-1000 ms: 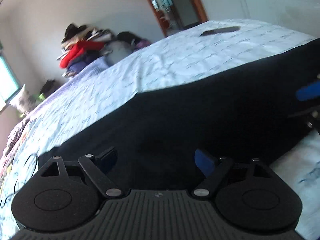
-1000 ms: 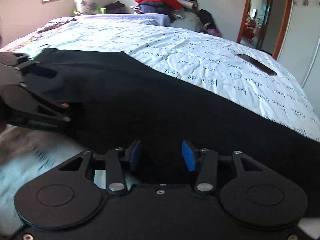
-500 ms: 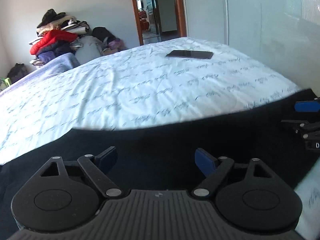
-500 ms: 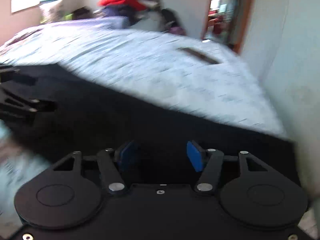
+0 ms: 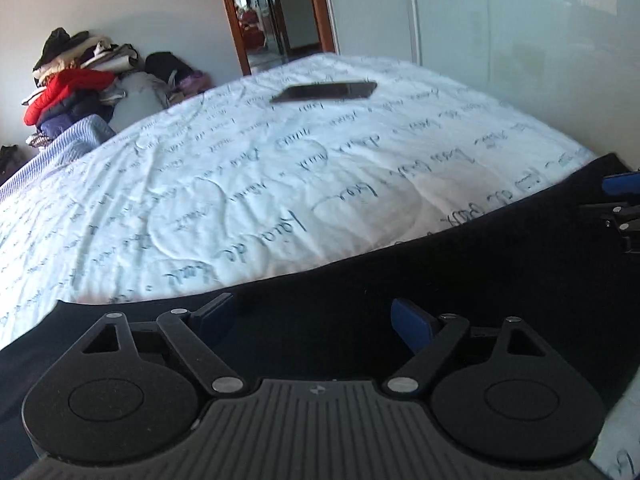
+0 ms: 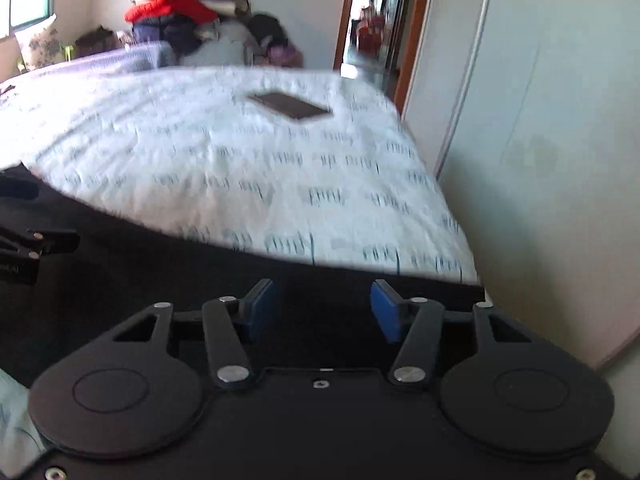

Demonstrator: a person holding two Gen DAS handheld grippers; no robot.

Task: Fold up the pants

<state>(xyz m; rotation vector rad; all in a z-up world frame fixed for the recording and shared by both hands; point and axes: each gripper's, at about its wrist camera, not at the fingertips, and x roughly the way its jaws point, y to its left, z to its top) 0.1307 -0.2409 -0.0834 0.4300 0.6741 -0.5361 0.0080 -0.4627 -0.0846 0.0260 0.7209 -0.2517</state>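
White quilt covers the bed (image 5: 280, 184) in the left wrist view, wide and bare past the pants' (image 5: 460, 280) far edge save for a phone (image 5: 326, 92) well beyond; a wall closes the right side. The left tool (image 5: 312, 316) hangs released over the dark cloth, jaws wide, nothing pinched. The pants lie flat along the near bed edge, black and smooth. In the right wrist view, blurred, the bed's right edge drops off near a wall. The right tool (image 6: 322, 308) sits over the pants (image 6: 160, 272), jaws closing, pads not pressing cloth.
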